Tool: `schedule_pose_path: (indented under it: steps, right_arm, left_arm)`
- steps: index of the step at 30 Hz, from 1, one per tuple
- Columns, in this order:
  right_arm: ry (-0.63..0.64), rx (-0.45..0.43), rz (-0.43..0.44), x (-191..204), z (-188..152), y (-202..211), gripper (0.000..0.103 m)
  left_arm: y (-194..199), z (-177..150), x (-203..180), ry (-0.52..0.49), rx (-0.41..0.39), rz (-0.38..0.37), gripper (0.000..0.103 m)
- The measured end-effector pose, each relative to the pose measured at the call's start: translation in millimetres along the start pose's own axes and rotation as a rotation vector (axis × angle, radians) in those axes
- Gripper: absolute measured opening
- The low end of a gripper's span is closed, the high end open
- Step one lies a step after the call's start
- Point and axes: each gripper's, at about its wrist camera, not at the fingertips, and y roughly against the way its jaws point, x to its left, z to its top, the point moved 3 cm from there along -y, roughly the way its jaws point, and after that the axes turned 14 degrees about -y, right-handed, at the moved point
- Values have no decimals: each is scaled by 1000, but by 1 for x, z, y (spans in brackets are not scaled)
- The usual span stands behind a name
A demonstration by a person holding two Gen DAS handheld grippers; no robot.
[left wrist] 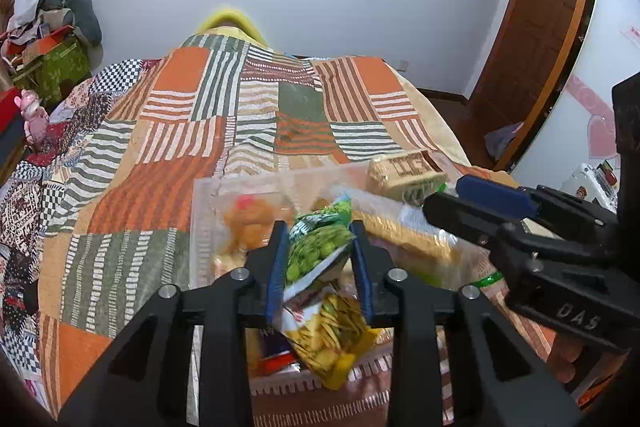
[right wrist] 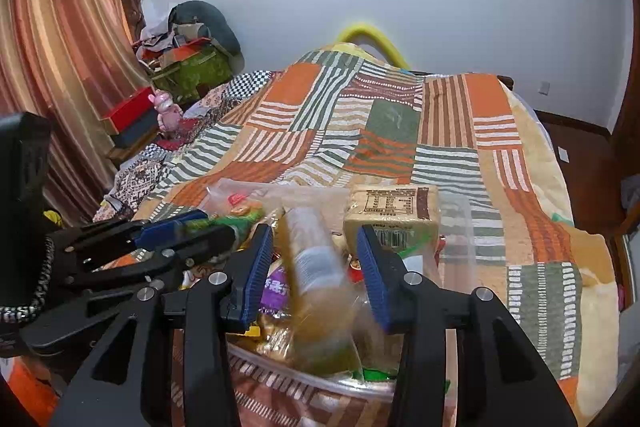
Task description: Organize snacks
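A clear plastic bin (left wrist: 204, 195) sits on the bed, filled with snack packets. My left gripper (left wrist: 320, 227) is over it, its blue pads either side of a green pea snack packet (left wrist: 316, 251), with small gaps showing. A yellow chip packet (left wrist: 332, 339) lies below. My right gripper (right wrist: 314, 231) is open around a blurred golden-yellow packet (right wrist: 320, 287) that seems loose between the pads. A beige wrapped block (right wrist: 390, 209) rests at the bin's (right wrist: 464, 227) far right. Each gripper shows in the other's view: the right (left wrist: 448, 203), the left (right wrist: 204, 223).
The bin rests on a patchwork orange, green and striped quilt (left wrist: 160, 147) covering the bed. Boxes and clutter (right wrist: 184, 63) and a pink toy (right wrist: 166, 111) lie at the far left by curtains. A wooden door (left wrist: 540, 27) stands right.
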Motion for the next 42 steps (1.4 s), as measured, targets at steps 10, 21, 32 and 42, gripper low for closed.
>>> schedule_pose_path:
  steps: [10, 21, 32, 42]
  right_arm:
    - [25, -125, -2, 8, 5, 72, 40]
    - [74, -333, 35, 42, -3, 179, 47]
    - [60, -469, 2, 53, -19, 219, 96]
    - [56, -476, -21, 52, -28, 221, 103]
  left_arm:
    - [74, 6, -6, -4, -110, 28, 34]
    - [202, 11, -34, -58, -345, 106, 47]
    - [270, -7, -57, -79, -479, 186, 87]
    - [282, -21, -67, -99, -505, 222, 102]
